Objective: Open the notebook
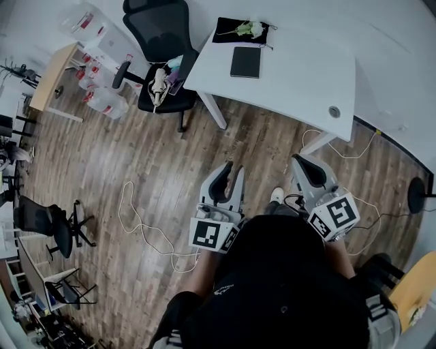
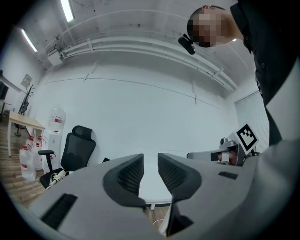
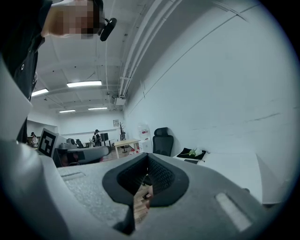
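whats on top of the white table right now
On the white table lie a closed black notebook, a black cloth with a pale flower sprig on it, and a round cable port. Whatever the cloth and notebook cover is hidden.

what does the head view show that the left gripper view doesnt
Only the head view: the closed notebook lying on the table top, and a cable on the wood floor. Only the left gripper view: ceiling lights and the camera on the person's head. Both: the white table, the black office chair, the left tool with jaws apart and empty, and the right tool.
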Demonstrator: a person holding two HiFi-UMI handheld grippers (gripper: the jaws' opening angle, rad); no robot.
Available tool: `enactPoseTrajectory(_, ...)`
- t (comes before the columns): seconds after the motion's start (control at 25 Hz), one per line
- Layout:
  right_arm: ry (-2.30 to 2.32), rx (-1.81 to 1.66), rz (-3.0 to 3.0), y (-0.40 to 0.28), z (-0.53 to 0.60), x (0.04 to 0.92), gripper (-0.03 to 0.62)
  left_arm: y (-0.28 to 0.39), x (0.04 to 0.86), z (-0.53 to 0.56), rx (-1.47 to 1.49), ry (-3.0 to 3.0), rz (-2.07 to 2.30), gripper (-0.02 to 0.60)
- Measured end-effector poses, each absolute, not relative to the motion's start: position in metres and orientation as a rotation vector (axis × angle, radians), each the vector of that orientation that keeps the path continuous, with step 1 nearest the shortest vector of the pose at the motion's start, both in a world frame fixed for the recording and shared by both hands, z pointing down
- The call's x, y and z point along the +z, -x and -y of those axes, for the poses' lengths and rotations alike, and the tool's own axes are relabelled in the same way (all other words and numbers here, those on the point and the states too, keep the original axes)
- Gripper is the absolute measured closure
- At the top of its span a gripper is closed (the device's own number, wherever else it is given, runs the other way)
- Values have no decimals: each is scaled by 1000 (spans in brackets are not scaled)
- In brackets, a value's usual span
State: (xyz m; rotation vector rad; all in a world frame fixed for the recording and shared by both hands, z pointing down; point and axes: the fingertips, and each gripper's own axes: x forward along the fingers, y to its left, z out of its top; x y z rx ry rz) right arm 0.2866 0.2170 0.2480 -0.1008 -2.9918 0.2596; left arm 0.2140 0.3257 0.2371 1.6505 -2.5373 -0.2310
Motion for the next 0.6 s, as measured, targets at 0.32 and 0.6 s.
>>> enactPoseTrajectory(0.32,168,269,2987,-282,-149,252,589,-206,238,-262,-277,-1591,2577,488)
enactPoseTrajectory(0.6,191,292,2984,-275,-102,254,589,-195,236,-227,-272,-1534,2621,488)
